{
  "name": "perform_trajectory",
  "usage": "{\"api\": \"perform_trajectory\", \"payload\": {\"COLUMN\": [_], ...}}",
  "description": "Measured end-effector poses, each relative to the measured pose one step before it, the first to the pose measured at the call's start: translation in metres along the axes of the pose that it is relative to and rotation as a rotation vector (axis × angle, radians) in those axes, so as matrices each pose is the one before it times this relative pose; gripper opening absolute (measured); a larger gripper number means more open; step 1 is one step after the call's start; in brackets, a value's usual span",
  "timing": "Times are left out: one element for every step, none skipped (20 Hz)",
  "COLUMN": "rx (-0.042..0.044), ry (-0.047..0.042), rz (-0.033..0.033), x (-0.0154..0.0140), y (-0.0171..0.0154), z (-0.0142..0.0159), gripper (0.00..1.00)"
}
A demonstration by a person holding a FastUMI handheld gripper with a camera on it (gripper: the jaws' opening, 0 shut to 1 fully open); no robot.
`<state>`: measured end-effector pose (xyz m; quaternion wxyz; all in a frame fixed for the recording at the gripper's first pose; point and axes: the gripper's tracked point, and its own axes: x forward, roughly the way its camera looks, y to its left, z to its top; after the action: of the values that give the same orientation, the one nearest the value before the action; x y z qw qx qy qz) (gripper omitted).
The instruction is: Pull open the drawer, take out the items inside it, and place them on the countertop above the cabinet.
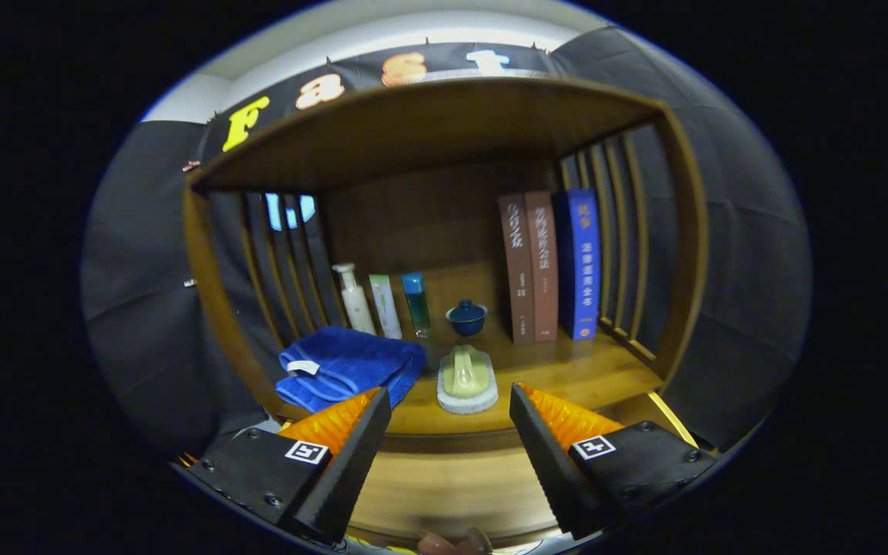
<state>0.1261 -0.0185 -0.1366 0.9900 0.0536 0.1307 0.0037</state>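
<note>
Three upright books (550, 266) (two brown, one blue), three slim bottles (385, 303), a small lidded blue cup (466, 316).

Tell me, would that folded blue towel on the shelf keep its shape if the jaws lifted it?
Probably not. The blue towel lies in soft, rounded folds, so it would likely sag and unfold. It looks light and easy to pinch. The open gripper sits just short of it, touching nothing.

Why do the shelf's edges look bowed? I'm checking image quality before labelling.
Gripper view: fisheye distortion curves the wooden shelf frame; the back is dim and shadowed; the books and blue towel look fairly sharp; the open gripper holds nothing.
</note>
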Motion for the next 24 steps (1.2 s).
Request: {"api": "perform_trajectory", "payload": {"rx": [-0.01277, -0.00843, -0.0055, -0.00824, -0.00835, -0.00306, 0.00282, 0.00325, 0.0019, 0.00189, 0.00445, 0.00604, 0.00363, 0.00243, 0.00633, 0.0034, -0.00068, -0.00073, 0.00223, 0.00469, 0.00267, 0.00093, 0.00242, 0.00154], "ry": [-0.03105, -0.02242, -0.01654, -0.00729, 0.0067, 0.00956, -0.0012, -0.00857, 0.00305, 0.01344, 0.02246, 0.0137, 0.01017, 0.01555, 0.01335, 0.00515, -0.0017, -0.00041, 0.00275, 0.00801, 0.01349, -0.01115, -0.00607, -0.01042], "rz": [0.00138, -0.00532, -0.01406, -0.01083, -0.00335, -0.00264, -0.00175, -0.0089, -0.00918, 0.00058, 0.00835, 0.00673, 0.001, -0.00184, 0.00024, 0.00086, -0.00169, -0.00253, -0.00122, -0.00071, 0.00952, 0.00253, -0.00104, 0.00169], "x": [-0.02562, -0.02322, -0.02187, -0.01933, -0.01448, -0.01002, -0.00749, 0.00167, 0.00252, 0.00462, 0.00604, 0.00617, 0.0054, 0.00517, 0.00224, 0.00156, 0.00207, 0.00148, 0.00277, 0.00414, 0.00217, 0.00269, -0.00388, 0.00471], "y": [0.00093, -0.00097, -0.00228, -0.00243, -0.00159, -0.00038, -0.00194, -0.00338, -0.00308, 0.00091, 0.00346, 0.00198, 0.00037, -0.00115, 0.00021, 0.00118, -0.00033, -0.00153, -0.00064, -0.00036, 0.0009, -0.0006, -0.00041, 0.00057], "z": [-0.00911, -0.01185, -0.01351, -0.0156, -0.01775, -0.01731, -0.01489, -0.01175, -0.01092, -0.01276, -0.01072, -0.00658, -0.00548, -0.00496, -0.00481, -0.00125, 0.00044, -0.00022, -0.0005, -0.00147, -0.00228, 0.00247, 0.00077, 0.00245], "gripper": [0.99, 0.99, 0.99, 0.99, 0.99, 0.99, 0.99, 0.99, 0.99, 0.99, 0.99, 0.99, 0.99, 0.99, 0.99, 0.99, 0.99, 0.99, 0.99, 0.99, 0.99, 0.99, 0.99, 0.99]}}
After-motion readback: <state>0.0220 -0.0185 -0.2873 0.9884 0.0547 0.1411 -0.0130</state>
